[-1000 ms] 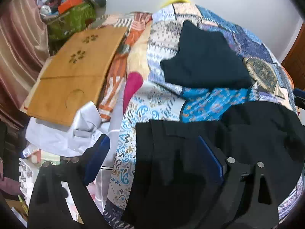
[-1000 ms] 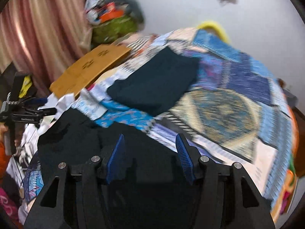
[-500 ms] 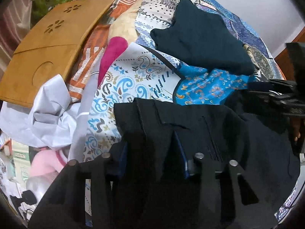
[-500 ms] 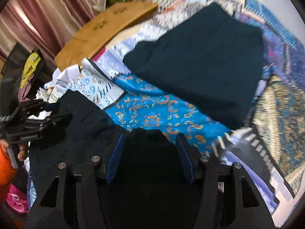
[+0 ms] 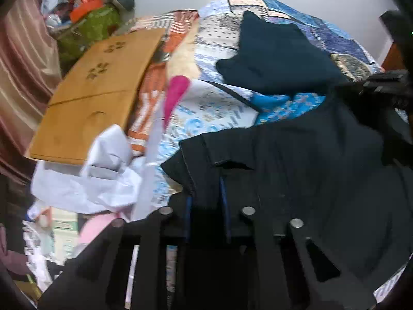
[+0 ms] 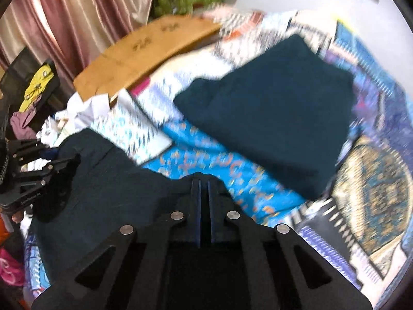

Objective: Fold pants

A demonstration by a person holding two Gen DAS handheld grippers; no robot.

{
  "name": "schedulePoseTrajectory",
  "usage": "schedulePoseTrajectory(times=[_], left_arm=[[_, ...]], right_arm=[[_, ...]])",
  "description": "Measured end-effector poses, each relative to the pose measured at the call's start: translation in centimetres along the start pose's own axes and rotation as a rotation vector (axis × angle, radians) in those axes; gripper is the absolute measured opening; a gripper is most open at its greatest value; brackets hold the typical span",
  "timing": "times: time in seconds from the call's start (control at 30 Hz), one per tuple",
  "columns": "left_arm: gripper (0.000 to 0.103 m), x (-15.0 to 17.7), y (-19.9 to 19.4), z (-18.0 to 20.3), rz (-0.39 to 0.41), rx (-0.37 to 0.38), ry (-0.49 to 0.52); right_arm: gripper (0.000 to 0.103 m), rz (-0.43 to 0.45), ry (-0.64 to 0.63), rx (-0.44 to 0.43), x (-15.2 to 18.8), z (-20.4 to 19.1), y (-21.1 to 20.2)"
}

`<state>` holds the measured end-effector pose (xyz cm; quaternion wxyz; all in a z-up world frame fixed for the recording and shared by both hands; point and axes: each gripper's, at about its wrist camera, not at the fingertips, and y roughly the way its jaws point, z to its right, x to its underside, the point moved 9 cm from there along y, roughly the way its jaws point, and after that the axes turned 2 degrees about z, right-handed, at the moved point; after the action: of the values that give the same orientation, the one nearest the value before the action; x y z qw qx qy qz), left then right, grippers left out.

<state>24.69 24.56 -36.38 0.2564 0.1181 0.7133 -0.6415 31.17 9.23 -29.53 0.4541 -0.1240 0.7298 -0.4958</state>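
The left gripper has its blue pads drawn in narrow on a fold of black cloth at the waistband edge of the pants, a thick bunch of fabric standing between the fingers; the right gripper has its two pads all but together, pinched on a thin edge of the same garment at its far side, though how much cloth sits between them I cannot tell, as the fabric there is dark and the view is blurred. The pants lie rumpled on the near part of the patterned bedspread, spread between the two grippers, and a second dark garment, already folded, rests farther up the bed, apart from them. The likeliest trouble is at the right side: a pinch on so slim an edge may hold only one layer, so when the cloth is lifted the under layer could sag away and the fold come out crooked, or the hem could slip free altogether. At the left, the bunched grip may carry a twist into the waistband, leaving a ridge. Pulling the two hands apart unevenly would skew the legs. The bedspread itself is loose and creased, and a low drag could catch it and pull it up with the pants. The wooden board and the white crumpled cloth at the left edge crowd that side, so a wide swing might snag them
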Motion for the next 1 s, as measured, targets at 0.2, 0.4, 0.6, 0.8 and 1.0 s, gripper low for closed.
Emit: schedulePoseTrajectory(times=[0.2, 0.4, 0.6, 0.8, 1.0], left_arm=[[0.016, -0.5, 1.6, -1.0, -0.021, -0.044, 0.009], [0.031, -1.3, -0.9, -1.7, -0.007, -0.024, -0.032], [0.067, -1.5, -5.7, -3.2, 0.071, -0.005, -0.108], [0.068, 1.9, -6.5, -3.0, -0.021, 0.029, -0.153], [0.070, 6.8, -5.0, -0.8, -0.152, 0.094, -0.221]], right_arm=[[0.004, 0.076, 0.093, 0.094, -2.0, 2.4, -0.8], [0.023, 0.096, 0.195, 0.109, -2.1, 5.1, -5.1], [0.040, 0.125, 0.156, 0.118, 1.0, 4.9, -10.6], [0.052, 0.147, 0.073, 0.140, 4.9, 3.2, -14.1], [0.053, 0.109, -0.001, 0.145, 9.5, 1.5, -13.9]])
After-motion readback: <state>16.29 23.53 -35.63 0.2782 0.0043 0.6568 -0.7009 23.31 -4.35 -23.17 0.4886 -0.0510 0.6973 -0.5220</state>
